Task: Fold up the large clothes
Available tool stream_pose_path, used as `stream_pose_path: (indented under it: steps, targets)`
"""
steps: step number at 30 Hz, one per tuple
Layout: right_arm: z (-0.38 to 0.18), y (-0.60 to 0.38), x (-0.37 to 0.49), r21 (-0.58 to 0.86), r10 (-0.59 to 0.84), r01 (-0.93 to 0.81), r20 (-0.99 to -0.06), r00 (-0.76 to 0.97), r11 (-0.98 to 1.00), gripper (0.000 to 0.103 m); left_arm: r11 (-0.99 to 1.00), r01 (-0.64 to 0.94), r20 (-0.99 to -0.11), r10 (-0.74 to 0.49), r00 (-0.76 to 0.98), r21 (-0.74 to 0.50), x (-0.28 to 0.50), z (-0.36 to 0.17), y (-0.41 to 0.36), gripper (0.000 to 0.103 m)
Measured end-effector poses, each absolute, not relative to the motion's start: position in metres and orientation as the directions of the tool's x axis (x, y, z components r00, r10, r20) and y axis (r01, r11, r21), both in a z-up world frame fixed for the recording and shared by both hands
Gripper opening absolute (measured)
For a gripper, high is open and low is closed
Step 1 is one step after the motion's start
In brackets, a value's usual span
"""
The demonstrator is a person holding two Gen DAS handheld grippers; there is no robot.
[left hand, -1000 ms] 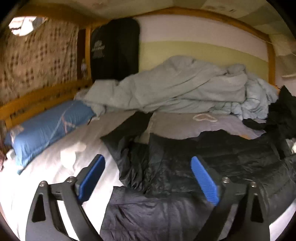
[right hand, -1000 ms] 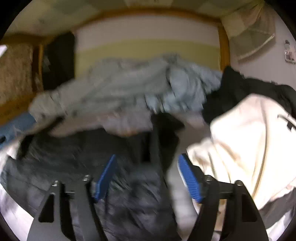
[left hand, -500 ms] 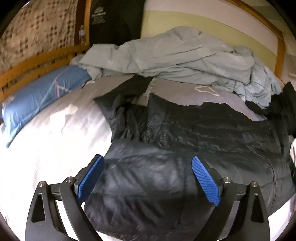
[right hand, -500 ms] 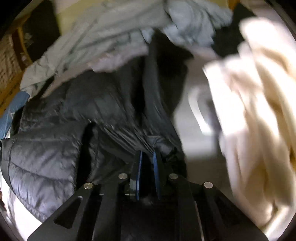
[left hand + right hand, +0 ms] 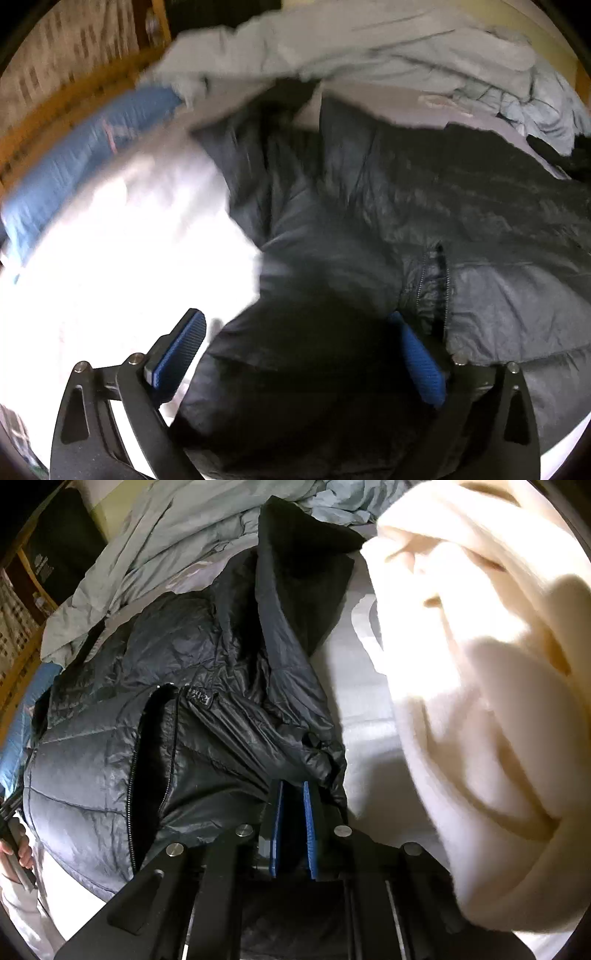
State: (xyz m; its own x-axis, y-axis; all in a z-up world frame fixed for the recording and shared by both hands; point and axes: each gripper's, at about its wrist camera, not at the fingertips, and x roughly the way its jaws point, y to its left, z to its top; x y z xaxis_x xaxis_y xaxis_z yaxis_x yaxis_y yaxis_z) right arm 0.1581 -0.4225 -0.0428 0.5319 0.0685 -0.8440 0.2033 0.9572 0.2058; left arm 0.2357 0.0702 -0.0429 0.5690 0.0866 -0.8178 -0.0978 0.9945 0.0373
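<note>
The black puffer jacket (image 5: 155, 716) is spread on the bed (image 5: 122, 236), ahead of both sets of jaws. The right gripper (image 5: 291, 830) is clamped narrowly on a bunched fold at the jacket's edge; the left gripper (image 5: 299, 354) is held wide, with dark fabric lying between its jaws but not pinched. The slick shell may be lost from the right jaws if it is pulled hard. The cream fleece garment (image 5: 480, 686), just right of those jaws, could be dragged along. An uneven fold is risked if only one side is lifted.
</note>
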Motion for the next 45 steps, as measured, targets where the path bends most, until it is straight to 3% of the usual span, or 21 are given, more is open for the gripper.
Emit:
stream_pose_path:
  steps: [4,7,10,13,14,15,16,19,21,22,29,45]
  targets:
    - [-0.035,-0.417,0.154,0.169,0.026,0.21,-0.832,0.554,0.963,0.011,0.988,-0.148,-0.8,0.119,0.588,0.038,0.229,-0.035,0.074,0.098]
    - [-0.007,-0.416,0.141,0.176,-0.002,0.226,-0.785,0.619,0.958,0.011,0.987,-0.159,-0.717,0.111,0.688,0.0,0.206,-0.001,0.073,0.09]
    - [0.039,-0.406,0.112,0.249,0.033,0.152,-0.61,0.792,0.957,0.013,0.996,-0.084,-0.554,0.054,0.831,-0.029,0.172,0.041,0.055,0.09]
    - [0.057,-0.382,0.099,0.254,0.063,0.065,-0.466,0.883,0.965,0.034,0.997,0.071,-0.429,-0.066,0.901,-0.004,0.143,0.057,0.019,0.085]
    - [0.057,-0.373,0.097,0.235,0.055,0.055,-0.437,0.898,0.97,0.049,0.992,0.125,-0.413,-0.111,0.904,0.008,0.137,0.055,0.006,0.078]
    - [0.055,-0.365,0.097,0.205,0.039,0.052,-0.417,0.908,0.977,0.057,0.985,0.17,-0.413,-0.147,0.899,0.021,0.133,0.05,-0.005,0.078]
    - [0.049,-0.351,0.1,0.164,0.012,0.06,-0.408,0.913,0.985,0.057,0.979,0.199,-0.426,-0.166,0.889,0.033,0.133,0.043,-0.014,0.078]
    - [0.024,-0.333,0.119,0.141,0.054,0.02,-0.502,0.863,0.99,0.058,0.973,0.223,-0.525,-0.16,0.836,0.057,0.149,0.011,-0.037,0.078]
    - [0.008,-0.327,0.131,0.135,0.067,0.013,-0.567,0.821,0.991,0.082,0.972,0.228,-0.599,-0.15,0.787,0.055,0.163,-0.009,-0.045,0.077]
    - [-0.002,-0.324,0.137,0.12,0.063,0.012,-0.605,0.794,0.993,0.085,0.97,0.238,-0.634,-0.152,0.758,0.052,0.165,-0.017,-0.049,0.077]
    - [-0.037,-0.31,0.156,0.036,0.025,0.001,-0.717,0.697,0.999,0.091,0.958,0.271,-0.722,-0.126,0.68,0.088,0.172,-0.044,-0.057,0.078]
    - [-0.05,-0.302,0.16,-0.024,-0.021,0.005,-0.738,0.674,1.0,0.093,0.951,0.285,-0.745,-0.106,0.659,0.117,0.177,-0.052,-0.062,0.078]
